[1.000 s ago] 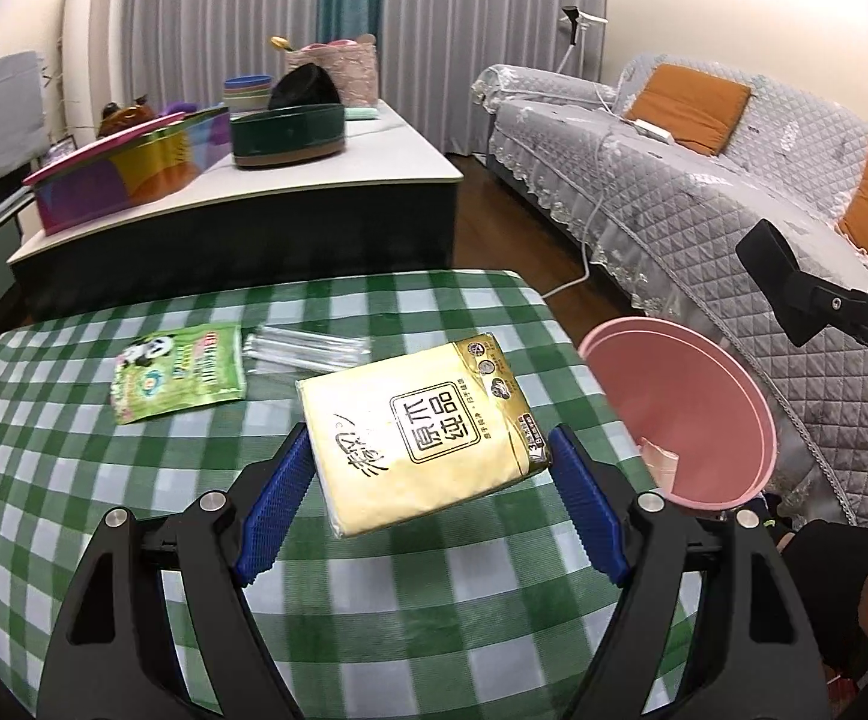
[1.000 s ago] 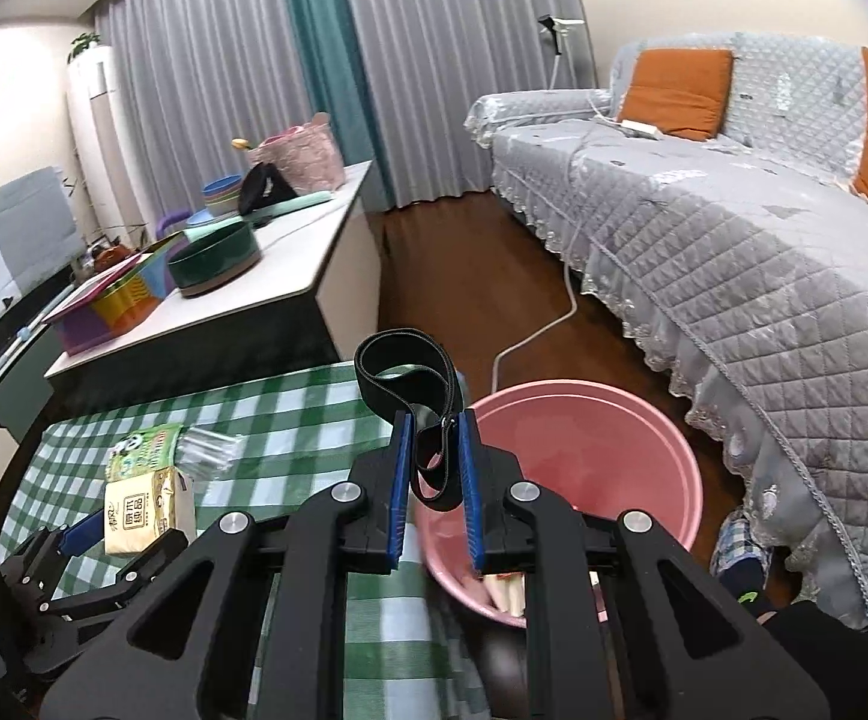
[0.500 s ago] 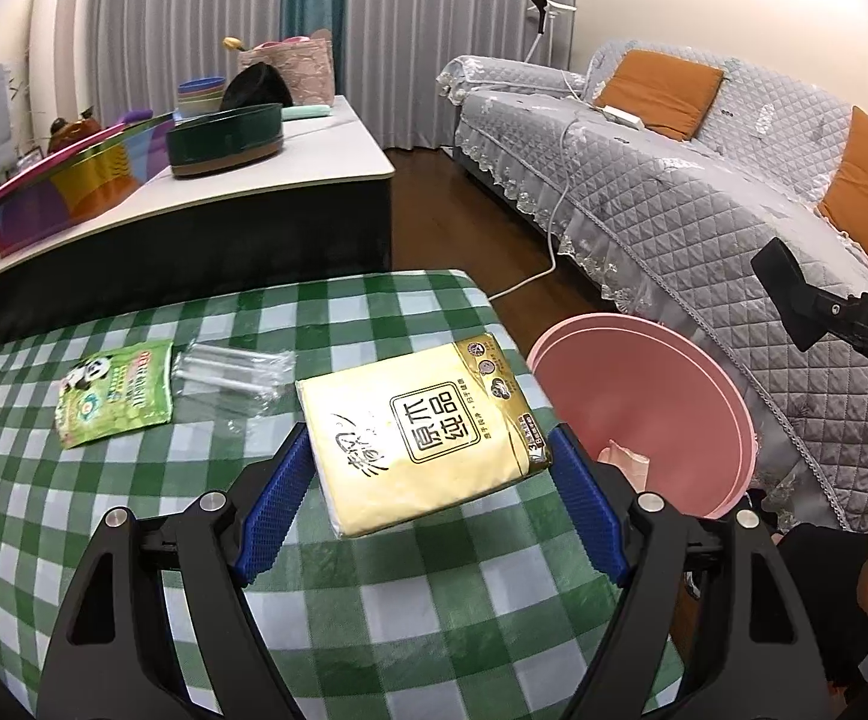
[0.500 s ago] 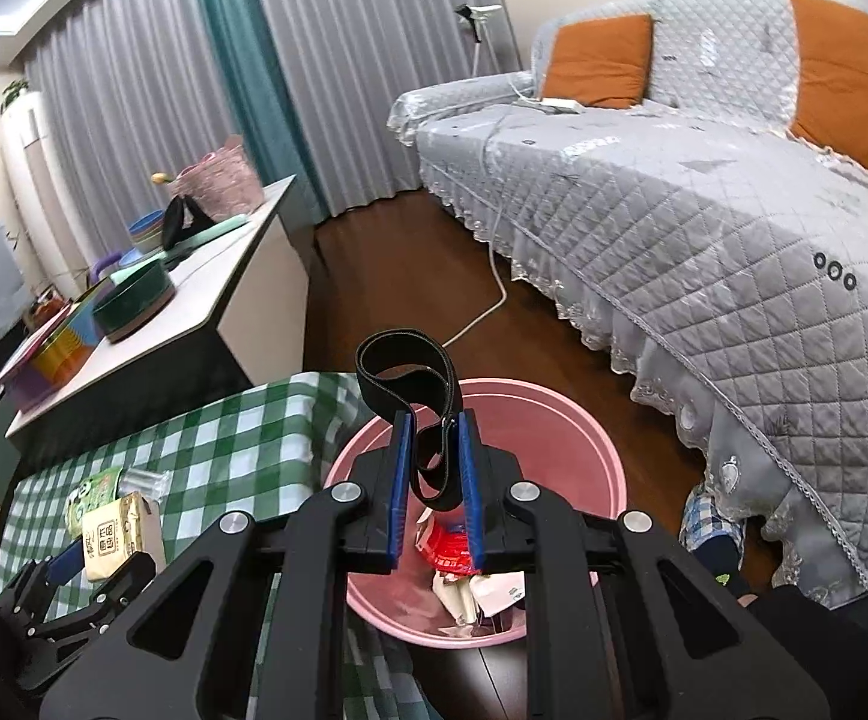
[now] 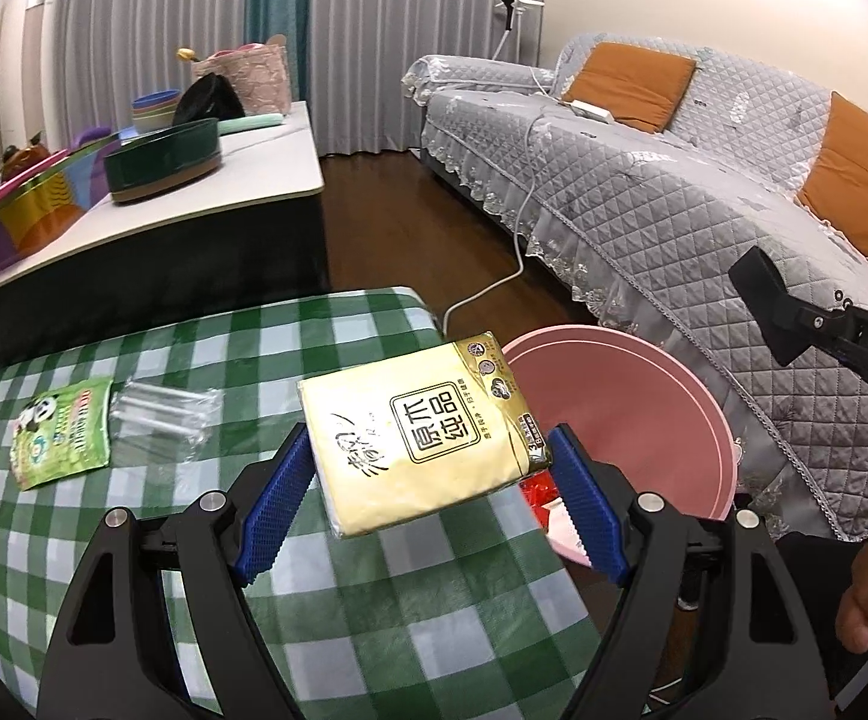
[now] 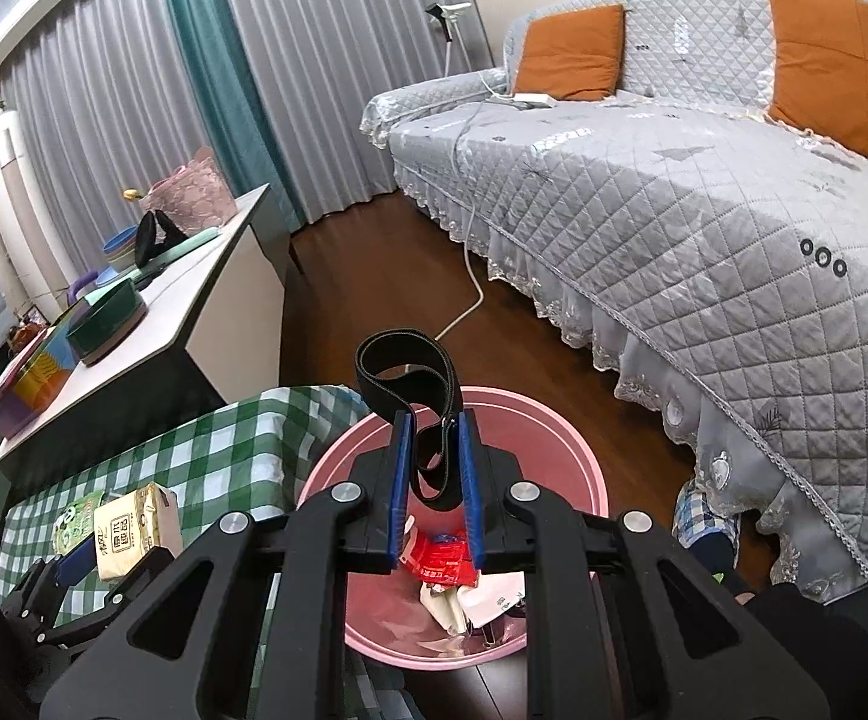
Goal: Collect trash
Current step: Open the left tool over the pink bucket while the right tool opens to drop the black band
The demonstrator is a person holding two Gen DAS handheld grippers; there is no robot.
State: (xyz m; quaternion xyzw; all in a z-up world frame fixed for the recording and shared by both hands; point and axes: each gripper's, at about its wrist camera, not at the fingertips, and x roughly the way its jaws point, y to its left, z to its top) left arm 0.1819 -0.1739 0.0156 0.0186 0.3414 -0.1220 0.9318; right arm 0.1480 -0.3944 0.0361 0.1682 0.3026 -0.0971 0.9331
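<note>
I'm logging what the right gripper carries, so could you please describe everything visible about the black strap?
The black strap is a flat, woven-looking band bent into an open loop, with a small metal piece near its lower part. The right gripper pinches its lower folds between blue fingers; the loop stands up above them. It hangs over the pink bin, which already holds trash, touching nothing else.

Left wrist view: looks forward between its own fingers, low over the checked table (image 5: 374, 600) near its right edge, facing the sofa (image 5: 674, 192) and side counter (image 5: 242, 168). Right wrist view: set above the pink bin (image 6: 578, 456) beside the table's right edge, angled down into it, close. Both views share the bin (image 5: 644, 396), the table (image 6: 212, 450), the sofa (image 6: 704, 240) and the counter (image 6: 194, 312).
</note>
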